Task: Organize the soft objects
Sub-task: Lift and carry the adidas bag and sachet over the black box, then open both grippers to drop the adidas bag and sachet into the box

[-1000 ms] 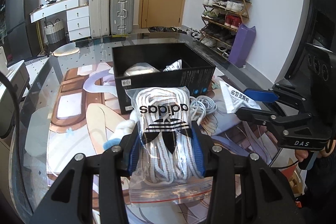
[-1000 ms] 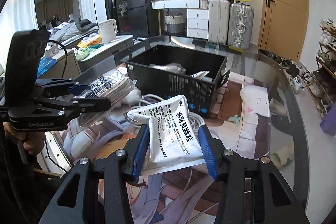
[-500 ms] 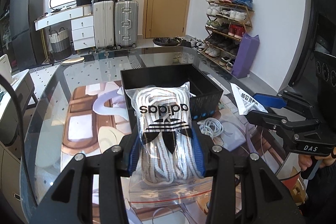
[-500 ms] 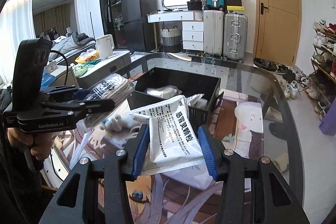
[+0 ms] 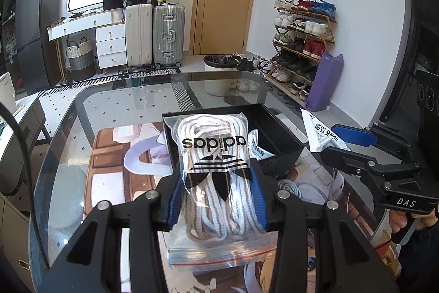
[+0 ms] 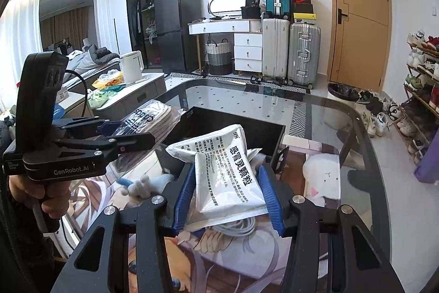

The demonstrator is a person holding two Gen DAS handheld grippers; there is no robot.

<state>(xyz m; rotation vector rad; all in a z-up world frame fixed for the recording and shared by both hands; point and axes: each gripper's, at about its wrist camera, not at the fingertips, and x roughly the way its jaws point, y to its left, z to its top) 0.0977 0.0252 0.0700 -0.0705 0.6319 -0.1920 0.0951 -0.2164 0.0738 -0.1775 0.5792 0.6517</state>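
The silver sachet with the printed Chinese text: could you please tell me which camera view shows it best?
The right wrist view: the silver sachet sits centred and close, clamped in the right gripper, its print facing the camera. The left wrist view shows only its upper part at the right, edge-on beyond that gripper's fingers.

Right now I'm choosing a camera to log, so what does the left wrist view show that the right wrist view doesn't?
Only left wrist: the clear zip bag of white laces front-on in the left gripper, purple bag.
Only right wrist: the white printed sachet clamped in the right gripper, white kettle.
Both: black open box, glass table, suitcases.
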